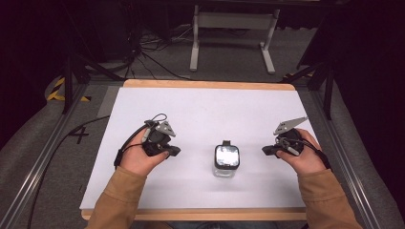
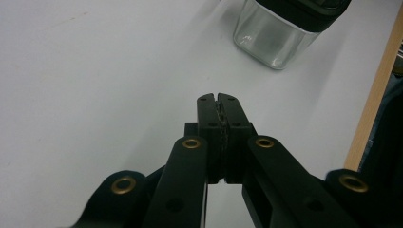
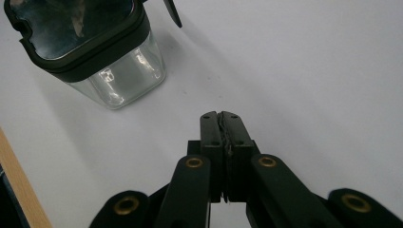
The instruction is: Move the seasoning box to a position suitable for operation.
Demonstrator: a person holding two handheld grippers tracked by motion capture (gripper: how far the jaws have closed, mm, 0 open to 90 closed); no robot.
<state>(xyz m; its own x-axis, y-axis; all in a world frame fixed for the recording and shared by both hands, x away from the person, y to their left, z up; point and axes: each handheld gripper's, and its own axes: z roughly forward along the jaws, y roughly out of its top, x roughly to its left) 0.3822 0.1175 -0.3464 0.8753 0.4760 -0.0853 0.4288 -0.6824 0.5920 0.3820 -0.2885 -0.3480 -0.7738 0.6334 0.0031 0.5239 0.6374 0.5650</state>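
A clear square jar (image 1: 226, 161) with a dark lid stands upright on the white table top, between my two hands. Its glass body (image 2: 273, 40) is at the upper right of the left gripper view, and the jar (image 3: 95, 52) is at the upper left of the right gripper view, with a small lid tab sticking out. My left gripper (image 1: 175, 151) rests to the jar's left, pointing toward it, jaws pressed together on nothing (image 2: 218, 97). To the jar's right my right gripper (image 1: 264, 151) points back at it, shut and empty as well (image 3: 221, 115). Neither touches the jar.
The white table top (image 1: 205, 114) has a wooden edge (image 1: 210, 85) at the far side and another at the near side. Beyond it are a grey floor, cables and a white metal stand (image 1: 234, 28). Black frame legs stand at both sides.
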